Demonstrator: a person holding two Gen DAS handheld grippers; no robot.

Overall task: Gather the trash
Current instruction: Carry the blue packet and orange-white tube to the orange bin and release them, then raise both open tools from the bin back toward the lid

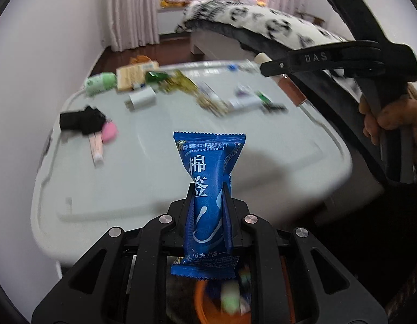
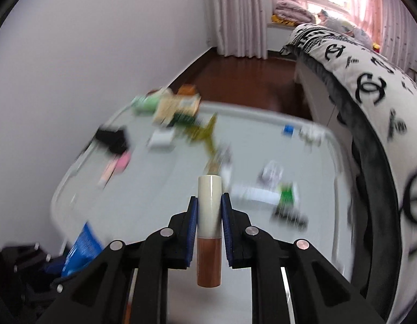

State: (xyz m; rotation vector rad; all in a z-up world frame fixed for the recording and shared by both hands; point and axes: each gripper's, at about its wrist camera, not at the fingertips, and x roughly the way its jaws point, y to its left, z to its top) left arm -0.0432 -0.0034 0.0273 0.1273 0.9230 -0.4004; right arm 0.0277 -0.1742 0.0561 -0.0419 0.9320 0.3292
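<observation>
In the left wrist view, a black pouch (image 1: 81,120) and a pink item (image 1: 109,132) are seen at the left edge of the pale grey worktop (image 1: 143,178), with a green roll (image 1: 96,83) at the upper left. At lower centre, the left gripper (image 1: 209,197) is pinched onto a blue cotton-swab packet (image 1: 208,186), which is held upright above the worktop; an orange bin (image 1: 205,305) is partly visible below it. At the upper right, the right gripper (image 1: 265,63) is seen from the side, carried by a hand (image 1: 392,118). In the right wrist view, blurred wrappers are scattered across the worktop, with a green-labelled package (image 2: 285,195) at centre right. At lower centre, the right gripper is clamped onto a cream-and-brown tube (image 2: 209,226), held upright between its blue pads (image 2: 192,229). A bed (image 2: 370,86) occupies the right edge.
</observation>
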